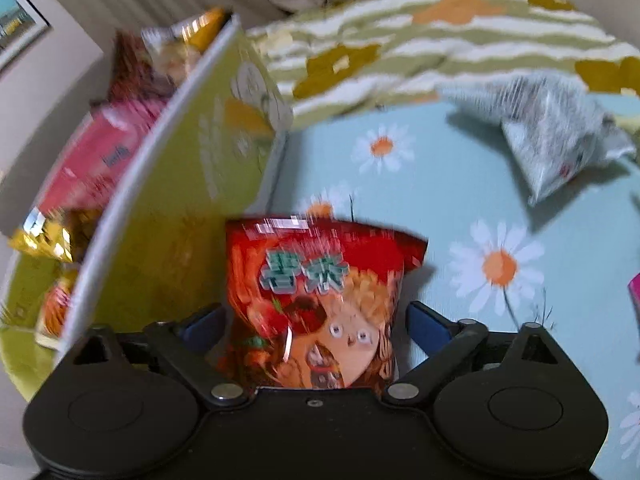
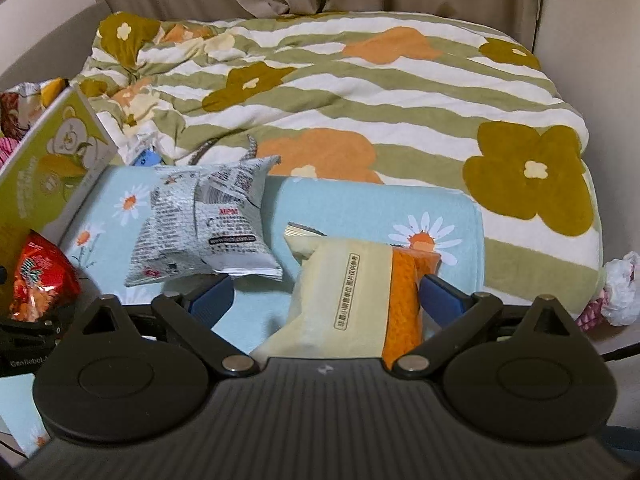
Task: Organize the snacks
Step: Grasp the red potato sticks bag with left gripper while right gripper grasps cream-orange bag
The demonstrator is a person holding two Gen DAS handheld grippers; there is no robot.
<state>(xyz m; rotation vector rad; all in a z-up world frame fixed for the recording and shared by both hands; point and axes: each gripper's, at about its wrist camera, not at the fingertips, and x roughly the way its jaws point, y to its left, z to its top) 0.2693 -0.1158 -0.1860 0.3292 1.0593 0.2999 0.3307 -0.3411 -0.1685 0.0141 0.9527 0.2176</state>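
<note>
I note left gripper [image 1: 314,320] jaws apart around red snack bag [image 1: 320,304]; green box [image 1: 180,200] wall at ten o'clock. Right gripper [image 2: 326,292] jaws apart around cream packet [image 2: 344,300]; grey packet [image 2: 208,224] at eleven o'clock.

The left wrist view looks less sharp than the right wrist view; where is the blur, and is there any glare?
Left wrist view: motion blur smears the red snack bag and green box, with glare streaks along the bag's top. Right wrist view: sharp, the print on the grey packet is legible; even indoor light, fisheye bending at the edges.
</note>
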